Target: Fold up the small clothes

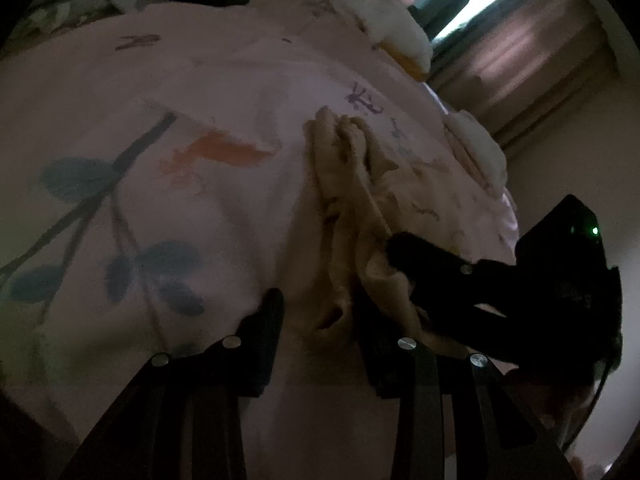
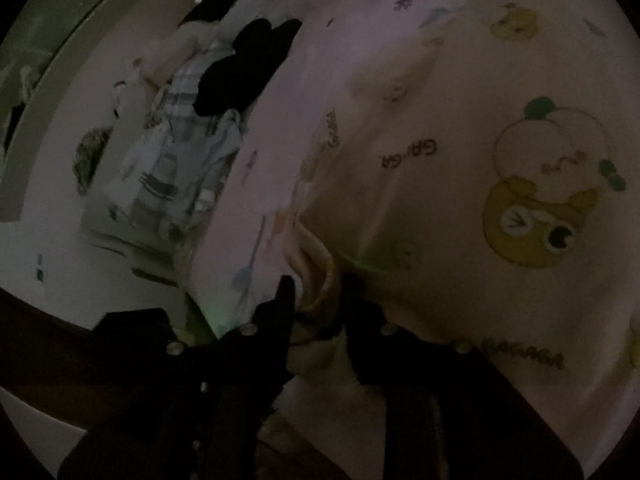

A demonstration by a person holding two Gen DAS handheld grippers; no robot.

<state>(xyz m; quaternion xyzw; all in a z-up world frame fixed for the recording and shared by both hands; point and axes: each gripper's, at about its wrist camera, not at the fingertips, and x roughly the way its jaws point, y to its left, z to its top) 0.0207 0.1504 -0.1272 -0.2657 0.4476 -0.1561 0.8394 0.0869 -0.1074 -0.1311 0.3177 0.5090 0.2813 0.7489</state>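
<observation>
A small beige garment [image 1: 344, 184] lies bunched in long folds on the pink printed bed sheet [image 1: 200, 92]. My left gripper [image 1: 320, 308] stands over its near end. Its jaws are apart, the folds lie between them next to the right finger, and bare sheet shows beside the left finger [image 1: 272, 312]. My right gripper [image 1: 404, 276] reaches in from the right and rests at the garment's edge. In the right wrist view the same beige folds [image 2: 312, 256] run in between the fingertips of the right gripper [image 2: 318, 292], whose jaws are parted around the cloth without pressing on it.
A cream cover with cartoon prints [image 2: 540, 200] spreads to the right. A black garment [image 2: 248, 64] and a plaid one [image 2: 176, 136] are piled at the bed's far side. White fluffy bedding [image 1: 380, 20] lies near the curtain [image 1: 532, 52]. The room is dim.
</observation>
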